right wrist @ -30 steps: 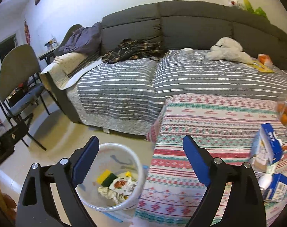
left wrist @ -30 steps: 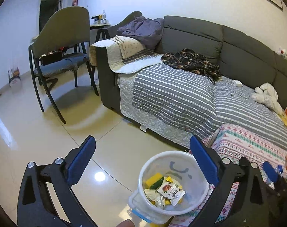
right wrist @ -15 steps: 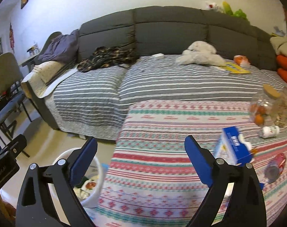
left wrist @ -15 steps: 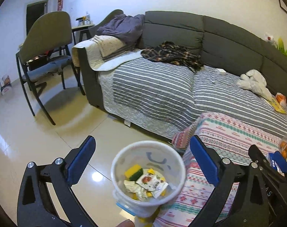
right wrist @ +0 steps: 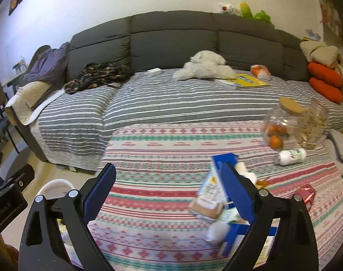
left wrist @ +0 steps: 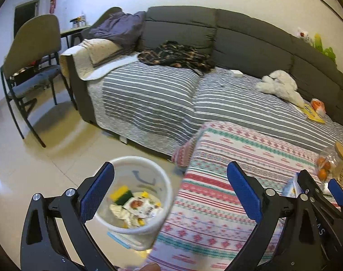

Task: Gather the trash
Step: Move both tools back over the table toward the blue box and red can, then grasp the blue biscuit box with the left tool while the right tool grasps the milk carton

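— Looking along the left gripper [left wrist: 170, 184], what shows?
— Its jaws spread wide, empty; a white bin [left wrist: 135, 194] with wrappers and a sponge stands on the floor beside the patterned table [left wrist: 227, 158].
— And the right view?
— The right gripper [right wrist: 169, 183] gapes empty over the table; a blue carton [right wrist: 213, 194] stands just by its right finger.

Grey sofa [right wrist: 171, 40] under a striped cover [right wrist: 182, 99], with plaid garment [right wrist: 96, 75], white plush toy [right wrist: 203, 66], yellow booklet [right wrist: 250, 81], orange cushions [right wrist: 325, 83]. Chair [left wrist: 33, 67] standing on the tiled floor [left wrist: 58, 153].
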